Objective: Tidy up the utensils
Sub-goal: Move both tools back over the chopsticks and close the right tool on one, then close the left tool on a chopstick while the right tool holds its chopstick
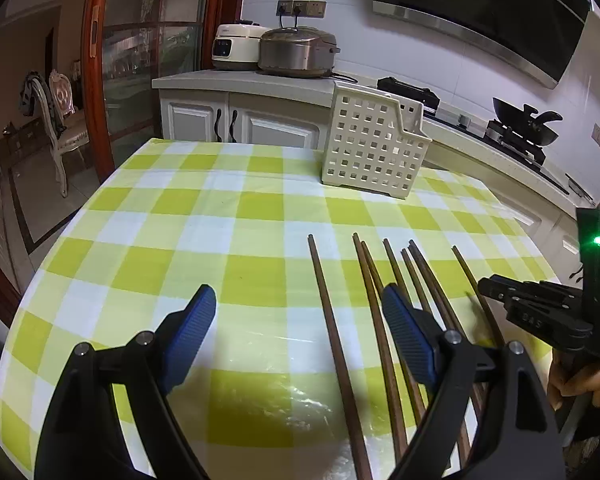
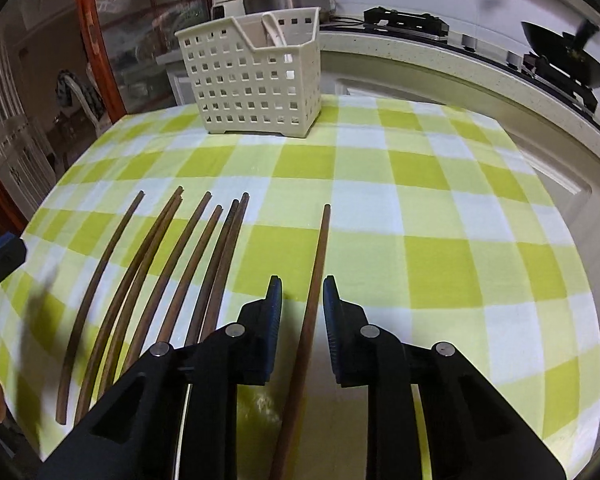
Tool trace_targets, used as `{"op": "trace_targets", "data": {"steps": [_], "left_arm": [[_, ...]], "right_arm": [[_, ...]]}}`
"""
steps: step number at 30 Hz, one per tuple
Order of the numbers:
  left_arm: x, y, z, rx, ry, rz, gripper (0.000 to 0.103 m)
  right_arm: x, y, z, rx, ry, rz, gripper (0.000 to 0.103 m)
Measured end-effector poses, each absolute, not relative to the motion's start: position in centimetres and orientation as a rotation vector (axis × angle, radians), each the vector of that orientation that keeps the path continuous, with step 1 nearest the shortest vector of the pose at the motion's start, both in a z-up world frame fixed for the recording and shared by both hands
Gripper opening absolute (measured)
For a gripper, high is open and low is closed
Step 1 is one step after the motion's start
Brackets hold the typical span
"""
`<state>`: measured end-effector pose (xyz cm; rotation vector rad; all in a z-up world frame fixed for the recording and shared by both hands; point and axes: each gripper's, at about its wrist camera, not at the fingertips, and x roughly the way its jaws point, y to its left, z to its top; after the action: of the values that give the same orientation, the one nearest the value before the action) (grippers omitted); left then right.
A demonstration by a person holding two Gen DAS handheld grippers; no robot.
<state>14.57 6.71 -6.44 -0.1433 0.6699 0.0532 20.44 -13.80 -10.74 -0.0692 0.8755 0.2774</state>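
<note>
Eight brown chopsticks (image 2: 204, 264) are laid on the green-checked tablecloth (image 2: 440, 216), fanned out side by side. The right gripper (image 2: 302, 300) is positioned low over the rightmost chopstick (image 2: 318, 264), which is set apart from the rest; its jaws are spread, with the stick between them and untouched. The left gripper (image 1: 296, 312) is held beside the group, jaws spread wide. A perforated cream utensil basket (image 2: 256, 84) stands upright at the far side of the table.

Open left claw (image 1: 298, 312) beside chopsticks (image 1: 336, 336)
</note>
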Motion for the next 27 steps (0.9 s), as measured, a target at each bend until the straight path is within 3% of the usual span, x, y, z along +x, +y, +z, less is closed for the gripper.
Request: {"op": "trace_targets", "data": {"steps": [12, 18, 23, 27], "left_arm": [[15.7, 6.1, -7.1, -0.095, 0.718, 0.043, 0.081], [17.6, 6.0, -7.7, -0.077, 0.774, 0.048, 0.081], [20.0, 5.8, -9.1, -0.066, 0.842, 0.043, 0.059], [21.8, 5.1, -10.0, -0.042, 0.878, 0.038, 0.05]], "right_arm": [[22.1, -13.1, -12.0, -0.126, 0.893, 0.244, 0.014], [21.9, -13.3, -12.1, -0.133, 0.885, 0.247, 0.007], [21.9, -13.6, -12.2, -0.111, 0.883, 0.253, 0.007], [21.8, -13.7, -12.1, -0.102, 0.884, 0.261, 0.007]]}}
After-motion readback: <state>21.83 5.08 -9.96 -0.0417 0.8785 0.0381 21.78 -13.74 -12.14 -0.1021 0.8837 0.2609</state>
